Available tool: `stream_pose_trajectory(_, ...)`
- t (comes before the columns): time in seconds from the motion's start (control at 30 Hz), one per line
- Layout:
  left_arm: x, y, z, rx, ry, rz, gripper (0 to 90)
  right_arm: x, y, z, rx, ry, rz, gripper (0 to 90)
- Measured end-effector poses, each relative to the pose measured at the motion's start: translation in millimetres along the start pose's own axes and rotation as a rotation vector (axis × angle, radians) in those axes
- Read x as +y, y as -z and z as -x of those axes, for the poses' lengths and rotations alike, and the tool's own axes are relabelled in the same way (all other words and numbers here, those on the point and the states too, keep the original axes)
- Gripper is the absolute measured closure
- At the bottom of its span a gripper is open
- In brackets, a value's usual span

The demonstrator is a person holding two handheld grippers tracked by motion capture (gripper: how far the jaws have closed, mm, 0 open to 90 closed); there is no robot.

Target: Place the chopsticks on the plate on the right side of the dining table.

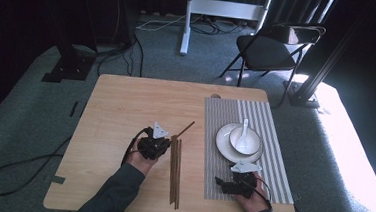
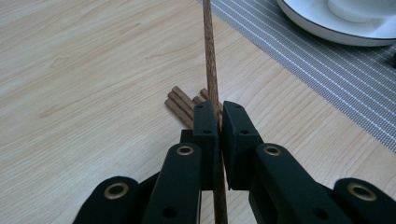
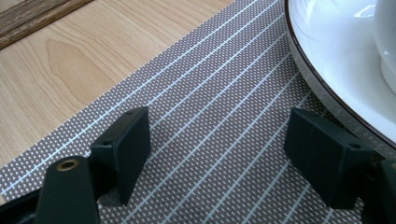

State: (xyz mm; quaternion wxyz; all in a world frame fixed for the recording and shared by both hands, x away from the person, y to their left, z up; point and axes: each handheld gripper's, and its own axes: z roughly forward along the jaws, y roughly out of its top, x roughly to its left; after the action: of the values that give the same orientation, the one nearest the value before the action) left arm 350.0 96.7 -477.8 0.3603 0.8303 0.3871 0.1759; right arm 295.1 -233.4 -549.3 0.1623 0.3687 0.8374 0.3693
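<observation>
Table left half bare; left gripper clamps chopstick.

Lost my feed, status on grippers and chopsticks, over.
Left gripper shut on one brown wooden chopstick. Right gripper open over grey striped placemat. Remaining chopsticks on table; path clear.

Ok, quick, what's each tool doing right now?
Left tool: closed on one chopstick.
Right tool: open, holding nothing, over the placemat.
</observation>
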Motion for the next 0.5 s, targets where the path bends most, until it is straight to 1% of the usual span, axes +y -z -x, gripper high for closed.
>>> stream_pose_trajectory(0.23,4.6,-4.5,4.0,-0.008,-0.015,-0.003,85.3,0.0,0.0,0.0,0.0,0.0,0.0,22.0)
stream_pose_trajectory(0.27,5.6,-4.8,4.6,-0.007,-0.022,-0.007,85.3,0.0,0.0,0.0,0.0,0.001,0.0,22.0)
stream_pose_trajectory(0.5,13.1,-9.0,10.3,-0.015,-0.036,0.0,85.3,0.0,0.0,-0.1,0.0,0.0,0.001,22.0)
